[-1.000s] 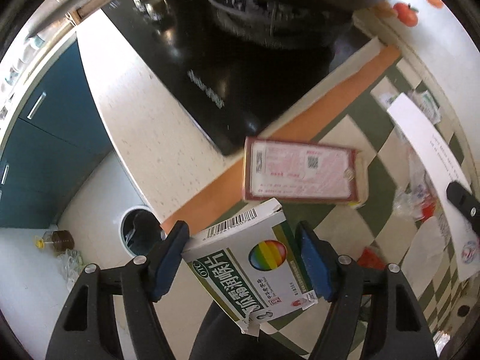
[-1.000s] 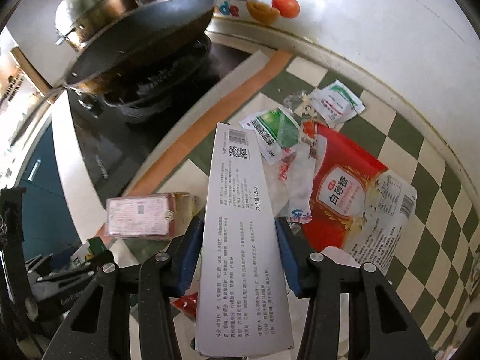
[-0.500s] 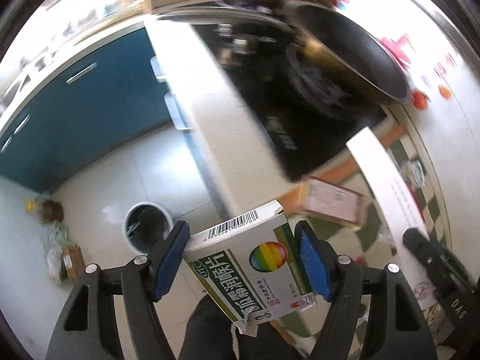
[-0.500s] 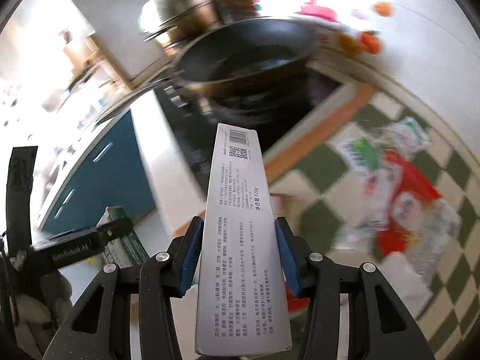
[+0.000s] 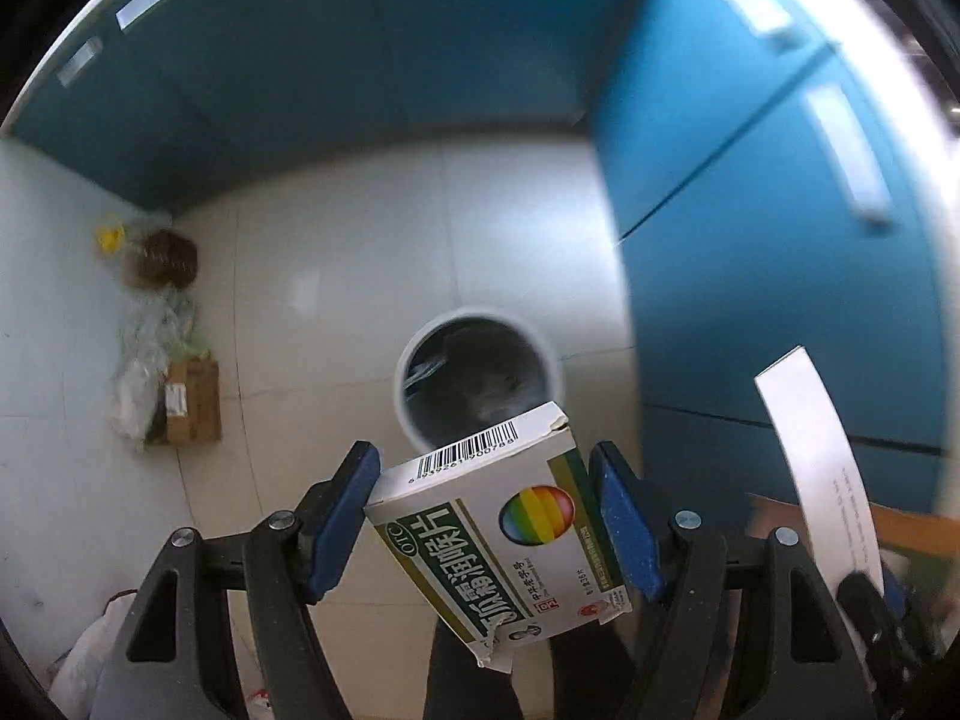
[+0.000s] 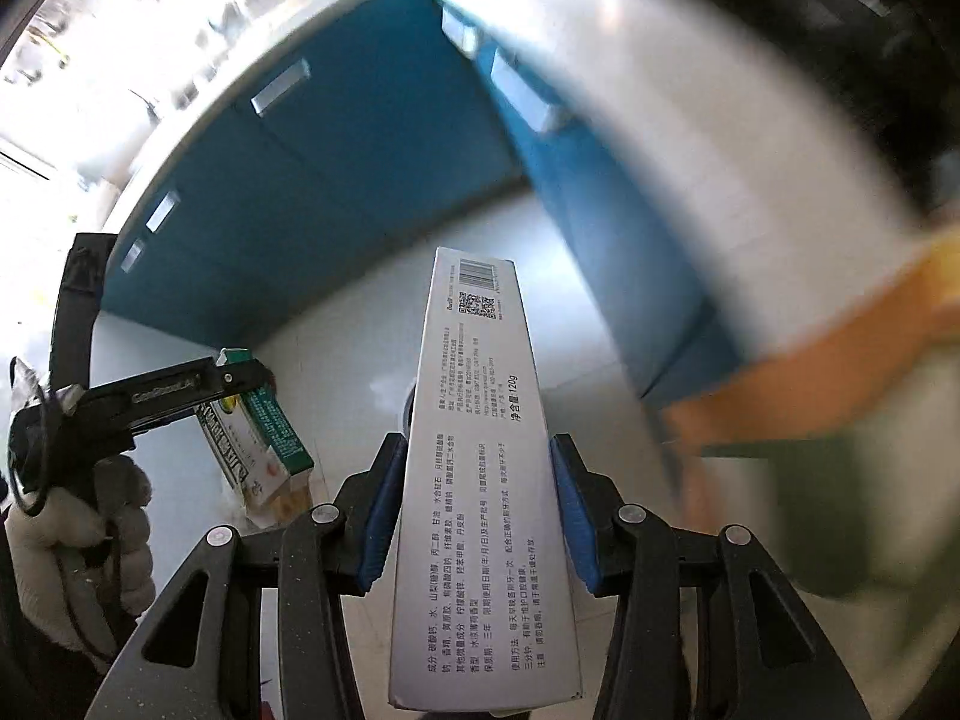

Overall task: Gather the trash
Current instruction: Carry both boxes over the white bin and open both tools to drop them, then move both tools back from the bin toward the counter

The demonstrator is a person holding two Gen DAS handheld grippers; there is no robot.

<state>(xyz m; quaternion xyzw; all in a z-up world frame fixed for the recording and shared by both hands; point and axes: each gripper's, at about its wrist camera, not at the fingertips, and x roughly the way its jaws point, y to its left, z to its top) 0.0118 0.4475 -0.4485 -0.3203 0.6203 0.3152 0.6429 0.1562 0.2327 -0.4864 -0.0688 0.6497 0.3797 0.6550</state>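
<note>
My left gripper (image 5: 489,519) is shut on a green and white medicine box (image 5: 504,528) with a rainbow circle and a barcode. It hangs above the floor, just in front of a round grey trash bin (image 5: 477,381) that stands open below. My right gripper (image 6: 474,510) is shut on a long white toothpaste box (image 6: 480,468), which also shows at the right of the left wrist view (image 5: 816,462). The left gripper with the medicine box (image 6: 258,438) shows at the left of the right wrist view. The bin is almost wholly hidden behind the long box there.
Blue cabinet fronts (image 5: 750,210) rise behind and to the right of the bin. A brown cardboard box (image 5: 192,402), plastic bags and a bottle (image 5: 162,258) lie by the left wall. The countertop edge (image 6: 690,138) with an orange strip is at the right.
Both grippers have swung away from the counter and stove toward the floor. The trash bin has come to the middle of the left wrist view. Both boxes stay gripped.
</note>
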